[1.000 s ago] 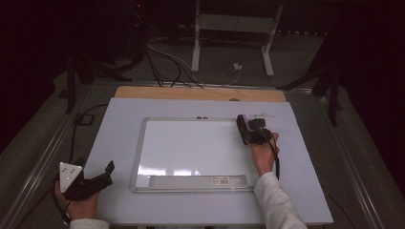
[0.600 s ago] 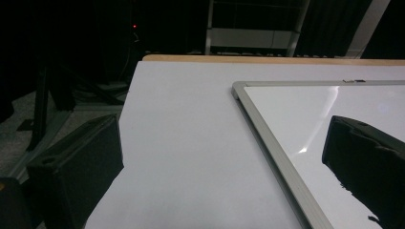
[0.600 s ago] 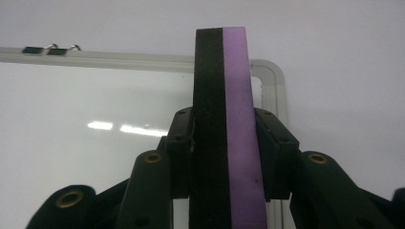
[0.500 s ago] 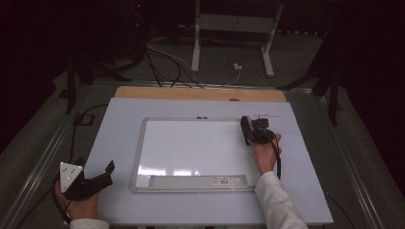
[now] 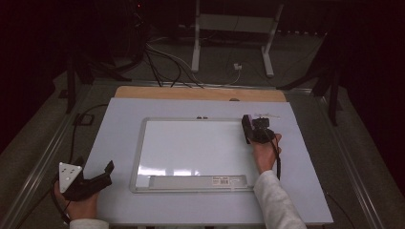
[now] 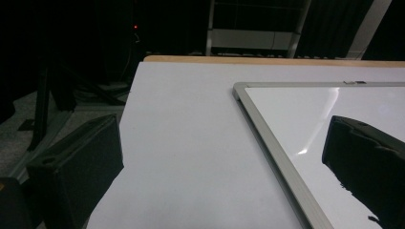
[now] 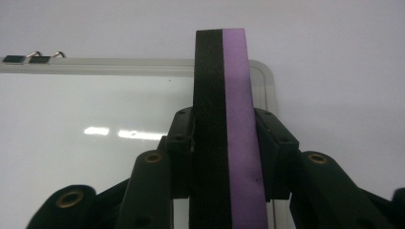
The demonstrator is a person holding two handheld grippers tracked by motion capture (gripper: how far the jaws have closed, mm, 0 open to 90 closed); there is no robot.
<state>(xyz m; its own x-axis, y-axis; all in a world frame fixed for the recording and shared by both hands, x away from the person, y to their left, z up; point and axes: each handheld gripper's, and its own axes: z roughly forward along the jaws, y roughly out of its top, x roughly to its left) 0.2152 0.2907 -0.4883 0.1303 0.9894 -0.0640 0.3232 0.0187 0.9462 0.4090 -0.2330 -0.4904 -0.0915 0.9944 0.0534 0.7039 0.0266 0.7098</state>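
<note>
Right gripper view: right gripper [image 7: 224, 157] clamps eraser [image 7: 224, 119] upright | eraser over whiteboard's [image 5: 191, 152] top right corner | left gripper [image 5: 88, 183] jaws apart, empty, left of whiteboard on table [image 5: 119, 119]

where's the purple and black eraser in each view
high view: eraser upper right of centre, in the right gripper, at the whiteboard's top right corner.
left gripper view: not in it.
right gripper view: eraser upright at centre, clamped between the jaws.
shared landmark: the whiteboard and its grey frame.
</note>
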